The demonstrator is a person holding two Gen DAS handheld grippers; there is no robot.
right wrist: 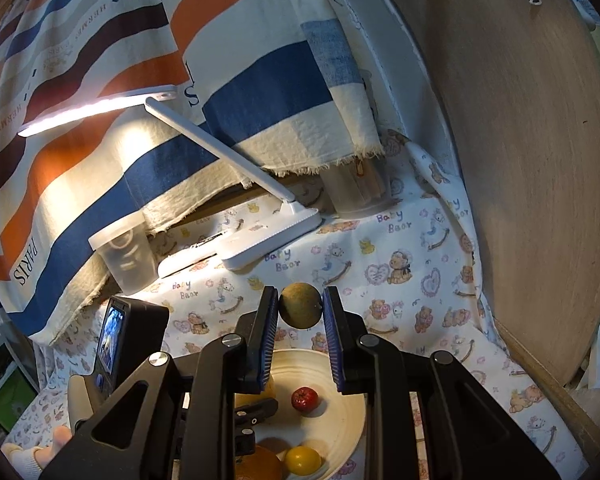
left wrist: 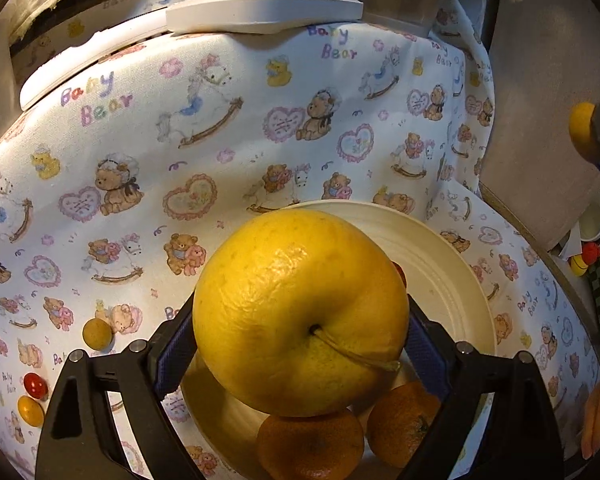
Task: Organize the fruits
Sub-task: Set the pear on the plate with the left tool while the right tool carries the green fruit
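Right now the left gripper (left wrist: 300, 344) has its fingers clamped wide on a large yellow pear (left wrist: 296, 312), held just above the cream plate (left wrist: 452, 264) and two oranges (left wrist: 312, 444) lying in it. Meanwhile the right gripper (right wrist: 300, 308) has its fingers pinched on a small brown round fruit (right wrist: 300, 305), above the plate's far rim. Three small fruits (left wrist: 97, 333) lie near the surface's left edge, on the bear-print cloth (left wrist: 220, 140).
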